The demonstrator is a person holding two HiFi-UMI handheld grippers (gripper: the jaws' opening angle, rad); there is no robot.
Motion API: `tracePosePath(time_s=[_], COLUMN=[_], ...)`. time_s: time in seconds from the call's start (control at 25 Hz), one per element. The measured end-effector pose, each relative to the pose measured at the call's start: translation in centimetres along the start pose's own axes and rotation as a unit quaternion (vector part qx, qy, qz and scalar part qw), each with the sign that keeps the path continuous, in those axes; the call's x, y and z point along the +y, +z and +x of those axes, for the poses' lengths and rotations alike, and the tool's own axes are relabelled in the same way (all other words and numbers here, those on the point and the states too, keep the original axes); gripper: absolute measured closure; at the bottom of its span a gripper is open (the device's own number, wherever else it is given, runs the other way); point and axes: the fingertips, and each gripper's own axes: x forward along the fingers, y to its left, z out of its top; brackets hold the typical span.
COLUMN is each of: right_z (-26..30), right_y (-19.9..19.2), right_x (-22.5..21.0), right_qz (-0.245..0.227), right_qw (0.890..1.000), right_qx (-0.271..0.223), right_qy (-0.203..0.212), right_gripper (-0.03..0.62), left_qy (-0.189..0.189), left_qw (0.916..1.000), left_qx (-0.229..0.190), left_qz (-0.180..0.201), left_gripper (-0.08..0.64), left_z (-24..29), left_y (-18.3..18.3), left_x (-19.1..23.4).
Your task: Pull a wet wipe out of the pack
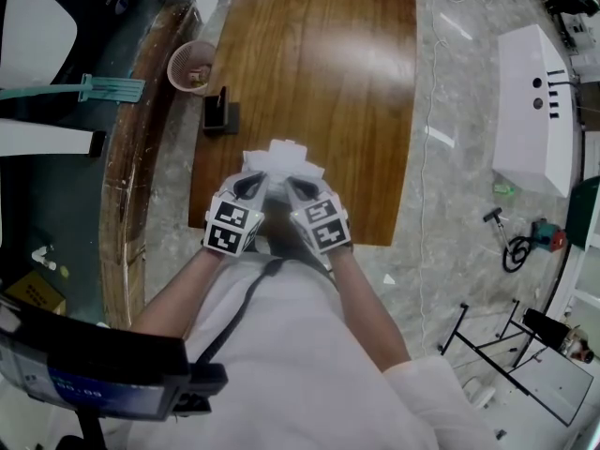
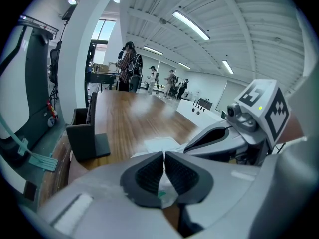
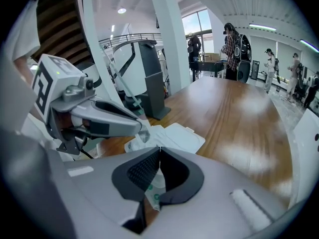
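The white wet wipe pack (image 1: 281, 157) is held up over the near edge of the wooden table (image 1: 328, 64), between both grippers. My left gripper (image 1: 256, 180) pinches its left side and my right gripper (image 1: 294, 182) its right side. In the left gripper view the jaws (image 2: 164, 153) meet at their tips with white, green-printed film (image 2: 162, 190) caught between the pads; the pack (image 2: 158, 144) shows beyond. In the right gripper view the jaws (image 3: 159, 148) are shut on the same printed film (image 3: 155, 189), and the pack (image 3: 175, 136) spreads out ahead.
A black stand (image 1: 219, 112) and a pink basket (image 1: 192, 66) sit at the table's left edge. A green tool (image 1: 94, 89) lies further left. A white cabinet (image 1: 532, 111) stands on the floor at right. Several people (image 2: 127, 66) stand far off.
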Motion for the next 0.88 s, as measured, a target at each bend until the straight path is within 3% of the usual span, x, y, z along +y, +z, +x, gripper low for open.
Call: tracePosePath(time_s=[0.24,0.88], right_z=[-1.2,-4.7], right_y=[0.7,3.1], right_x=[-0.1,0.2], right_qz=[0.004,0.008], right_qw=[0.999,0.995], right_qx=[-0.032,-0.095], right_qy=[0.001,-0.003], right_gripper=[0.580,0.581], left_qy=[0.000,0.010], left_qw=[1.0000,0.9995], left_qx=[-0.003,-0.020], left_qz=[0.002,0.022], left_gripper=[0.515,0.514], left_z=[-0.2,-1.1], left_y=[0.2,1.5], left_x=[-0.6,-1.9])
